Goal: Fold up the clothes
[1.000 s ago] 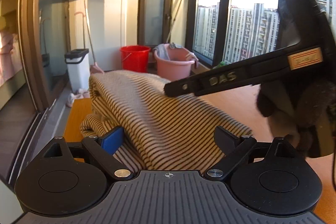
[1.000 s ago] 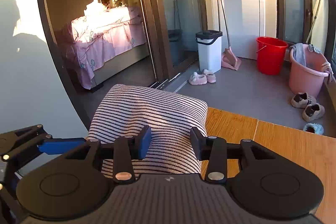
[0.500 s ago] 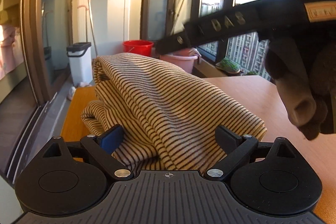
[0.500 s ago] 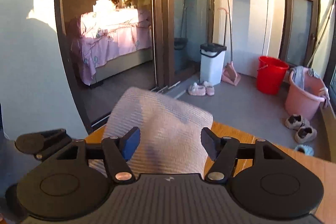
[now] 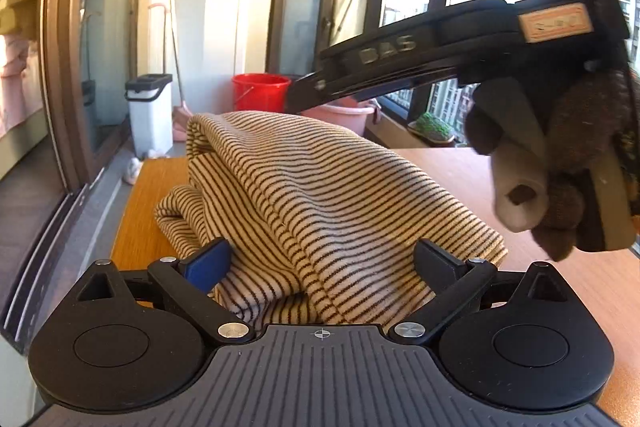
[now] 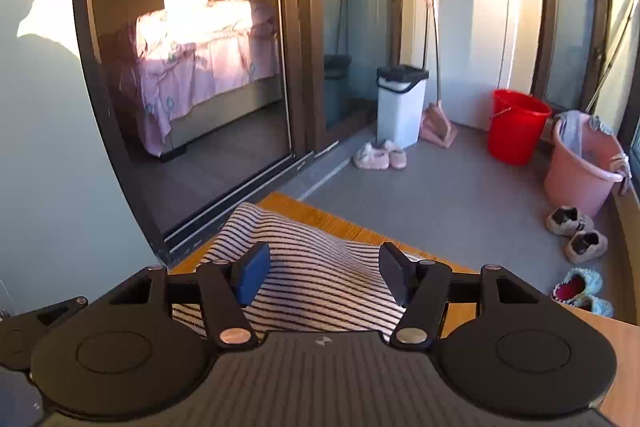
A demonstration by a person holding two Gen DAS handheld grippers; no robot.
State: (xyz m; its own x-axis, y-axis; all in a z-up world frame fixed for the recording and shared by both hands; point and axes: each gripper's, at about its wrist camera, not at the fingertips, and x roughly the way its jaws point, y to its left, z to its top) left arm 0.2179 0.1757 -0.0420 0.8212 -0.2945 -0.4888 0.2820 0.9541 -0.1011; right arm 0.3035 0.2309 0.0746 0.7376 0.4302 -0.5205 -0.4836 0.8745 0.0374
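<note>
A folded cream garment with thin dark stripes (image 5: pixel 304 195) lies in a thick bundle on the wooden table (image 5: pixel 144 211). My left gripper (image 5: pixel 322 261) is open, its fingers either side of the bundle's near edge. My right gripper (image 6: pixel 324 273) is open just above the same striped garment (image 6: pixel 312 279), not gripping it. The right gripper also shows in the left wrist view (image 5: pixel 460 47), raised above the bundle's far right side, held by a gloved hand.
The table's far edge (image 6: pixel 320 215) borders a grey balcony floor. There stand a white bin (image 6: pixel 400 107), a red bucket (image 6: pixel 516 131), a pink tub (image 6: pixel 580 171) and several slippers. A glass sliding door (image 6: pixel 180 67) is on the left.
My right gripper opened wider and lifted and drew back over the bundle. The bundle settled lower on the table. My left gripper stayed open at the near edge.
</note>
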